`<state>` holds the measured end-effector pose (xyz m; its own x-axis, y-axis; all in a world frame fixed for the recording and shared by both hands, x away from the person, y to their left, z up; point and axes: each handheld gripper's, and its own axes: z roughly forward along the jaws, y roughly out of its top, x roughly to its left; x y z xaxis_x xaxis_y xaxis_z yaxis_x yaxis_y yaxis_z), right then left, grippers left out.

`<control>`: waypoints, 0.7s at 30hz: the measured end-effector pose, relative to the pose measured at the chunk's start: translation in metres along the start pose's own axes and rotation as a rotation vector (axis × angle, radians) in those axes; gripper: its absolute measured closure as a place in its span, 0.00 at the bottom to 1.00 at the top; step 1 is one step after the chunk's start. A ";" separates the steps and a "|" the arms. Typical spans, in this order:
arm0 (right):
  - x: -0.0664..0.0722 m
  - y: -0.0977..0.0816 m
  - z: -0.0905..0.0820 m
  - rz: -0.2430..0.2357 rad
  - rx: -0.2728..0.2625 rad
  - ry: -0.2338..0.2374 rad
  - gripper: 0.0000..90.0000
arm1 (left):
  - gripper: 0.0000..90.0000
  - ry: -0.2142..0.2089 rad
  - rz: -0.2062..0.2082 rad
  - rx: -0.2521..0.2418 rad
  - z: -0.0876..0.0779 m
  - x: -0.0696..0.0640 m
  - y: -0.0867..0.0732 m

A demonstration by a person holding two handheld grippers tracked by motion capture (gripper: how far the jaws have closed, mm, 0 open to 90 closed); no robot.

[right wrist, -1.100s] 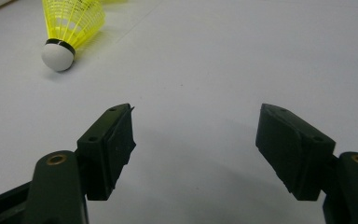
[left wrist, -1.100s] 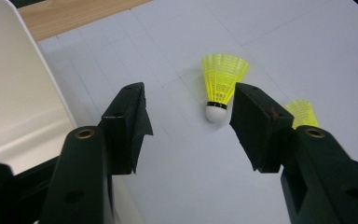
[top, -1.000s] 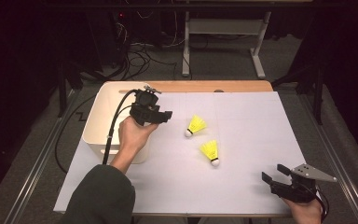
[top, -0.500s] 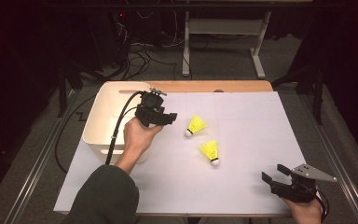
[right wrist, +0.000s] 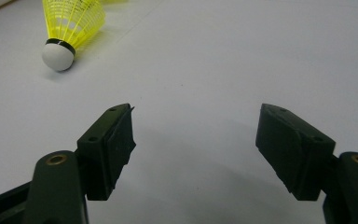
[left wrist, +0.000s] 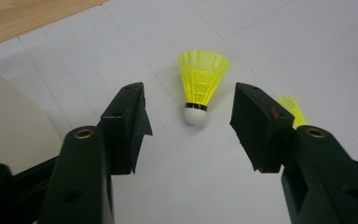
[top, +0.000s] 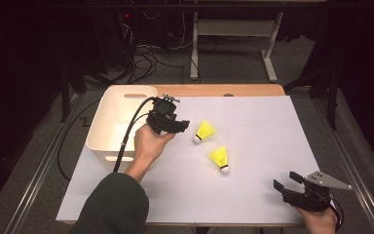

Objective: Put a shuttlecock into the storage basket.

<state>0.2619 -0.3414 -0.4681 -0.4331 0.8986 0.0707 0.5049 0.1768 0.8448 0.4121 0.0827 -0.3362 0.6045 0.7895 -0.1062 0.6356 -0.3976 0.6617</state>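
Two yellow shuttlecocks with white cork heads lie on the white table sheet. The far one [top: 204, 131] [left wrist: 200, 84] lies just ahead of my left gripper [top: 181, 126] [left wrist: 189, 123], framed by its open jaws but apart from them. The near shuttlecock [top: 220, 158] [right wrist: 71, 24] lies mid-table; part of it peeks past the right-hand jaw in the left gripper view [left wrist: 290, 108]. My right gripper [top: 285, 184] [right wrist: 193, 140] rests low at the table's front right, open, nothing between its jaws, the near shuttlecock well ahead and to its left.
A white plastic bin [top: 112, 122] stands at the table's left, right behind my left hand. A wooden table edge [top: 224, 90] runs along the back. Cables and a metal stand lie on the dark floor beyond.
My left gripper has moved to the right, away from the bin and closer to the far shuttlecock. The right gripper and both shuttlecocks have stayed put.
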 end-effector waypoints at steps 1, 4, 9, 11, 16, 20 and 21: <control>0.000 0.000 0.000 -0.001 0.000 0.000 0.31 | 0.51 0.000 0.001 0.000 0.001 -0.001 0.000; 0.000 0.000 0.000 0.000 0.000 0.000 0.31 | 0.51 -0.001 0.004 0.004 0.003 -0.002 0.001; 0.000 0.000 0.000 0.000 -0.001 0.002 0.31 | 0.51 0.000 0.015 0.009 0.006 -0.005 0.002; 0.000 0.000 0.000 0.000 -0.001 0.002 0.31 | 0.51 0.002 0.019 0.012 0.008 -0.008 0.002; 0.000 0.000 0.000 0.000 -0.001 0.002 0.31 | 0.51 0.000 0.027 0.019 0.013 -0.014 0.004; 0.000 0.000 0.000 0.000 -0.002 0.004 0.31 | 0.51 -0.002 0.028 0.024 0.015 -0.015 0.004; 0.000 0.000 0.000 0.000 -0.002 0.004 0.31 | 0.51 -0.003 0.027 0.026 0.017 -0.016 0.005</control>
<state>0.2620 -0.3416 -0.4681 -0.4360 0.8970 0.0725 0.5032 0.1762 0.8460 0.4137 0.0603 -0.3443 0.6229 0.7770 -0.0907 0.6315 -0.4310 0.6445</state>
